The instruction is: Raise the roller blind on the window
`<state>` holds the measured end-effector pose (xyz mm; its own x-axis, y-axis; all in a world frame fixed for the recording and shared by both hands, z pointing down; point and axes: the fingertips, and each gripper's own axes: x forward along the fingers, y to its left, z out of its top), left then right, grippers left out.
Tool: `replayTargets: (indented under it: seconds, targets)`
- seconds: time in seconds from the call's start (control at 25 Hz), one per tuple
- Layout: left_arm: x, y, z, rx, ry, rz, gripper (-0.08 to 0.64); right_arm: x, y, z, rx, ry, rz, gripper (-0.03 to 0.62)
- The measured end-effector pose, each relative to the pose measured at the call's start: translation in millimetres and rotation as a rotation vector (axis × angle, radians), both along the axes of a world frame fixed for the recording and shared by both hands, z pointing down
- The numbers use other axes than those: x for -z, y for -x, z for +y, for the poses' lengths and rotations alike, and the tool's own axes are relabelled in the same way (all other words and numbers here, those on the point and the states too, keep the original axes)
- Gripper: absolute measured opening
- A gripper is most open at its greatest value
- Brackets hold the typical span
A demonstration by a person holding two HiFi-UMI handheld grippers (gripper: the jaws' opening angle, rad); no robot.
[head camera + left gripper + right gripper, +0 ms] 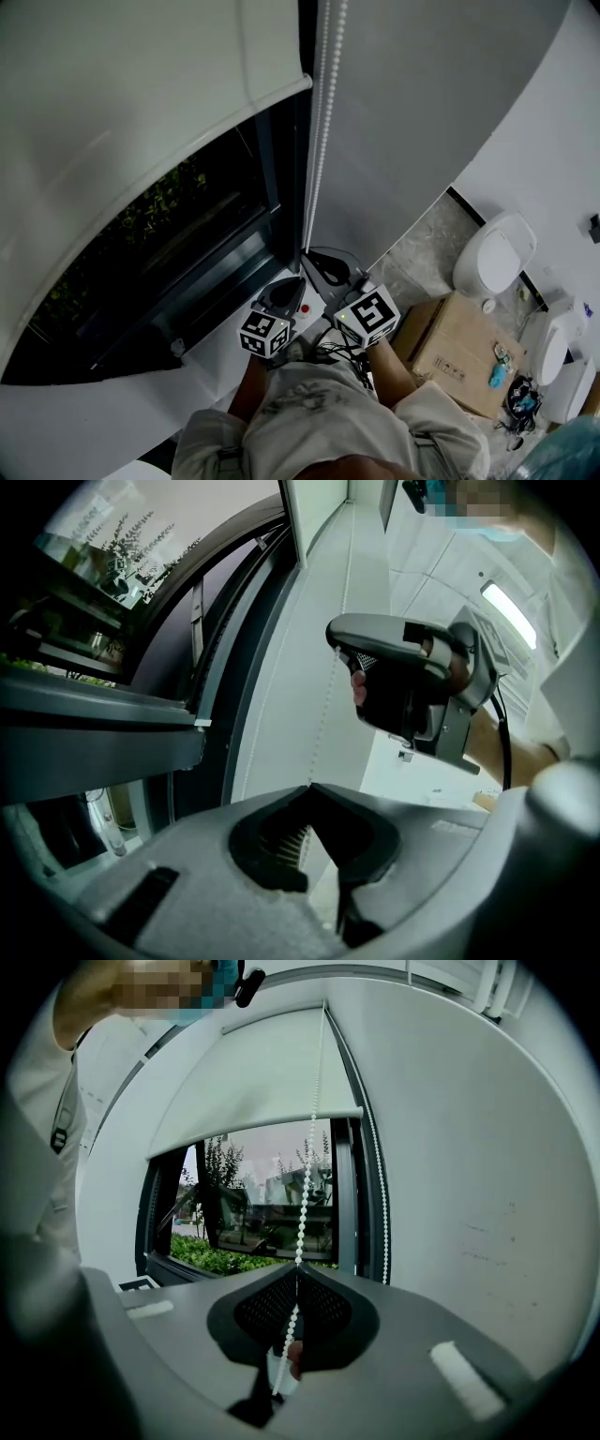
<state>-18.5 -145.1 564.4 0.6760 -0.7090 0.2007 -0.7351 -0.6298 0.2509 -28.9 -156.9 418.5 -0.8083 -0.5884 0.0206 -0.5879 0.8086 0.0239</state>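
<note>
Head view first, looking steeply down. The roller blind [141, 103] covers the upper part of the window [197, 253], with dark glass and a bit of greenery showing under its bottom bar. The bead chain [322, 112] hangs down the window's right side and ends at the two grippers, which sit close together. The right gripper [309, 255] is the higher one and the left gripper [292, 281] is just below it. You can't see what the jaws are doing from up here. Only this view catches the cardboard box [459, 347] and what looks like a white toilet [495, 253] off to the right.

In the left gripper view, the jaws are pressed together. A faint line of beads comes down the wall right into where the tips meet, so it looks pinched on the chain. The right gripper [339, 651] shows above, side-on. Hardly any of the blind shows here.

The right gripper view is the clearest one. Its jaws are closed on the chain [302, 1204], with beads going in at the tips and coming out below. The blind [253, 1082] is seen head-on, with trees and a hedge outside. A second strand hangs by the frame.
</note>
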Motion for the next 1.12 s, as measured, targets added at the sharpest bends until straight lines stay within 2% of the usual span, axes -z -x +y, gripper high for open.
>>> replayTargets:
  seconds: [0.28, 0.48, 0.8, 1.12]
  targets:
    - [8, 1, 9, -0.027, -0.006, -0.025, 0.014, 5, 0, 3, 0.003, -0.011, 0.004, 0.011]
    - [38, 13, 11, -0.005, -0.046, -0.024, 0.032, 9, -2, 0, -0.010, -0.014, -0.005, 0.011]
    - [113, 24, 12, 0.015, -0.181, 0.028, 0.045, 6, 0, 1, 0.001, -0.009, -0.011, 0.011]
    - [199, 16, 8, -0.025, -0.348, 0.035, 0.071, 8, -1, 4, -0.006, -0.006, -0.005, 0.011]
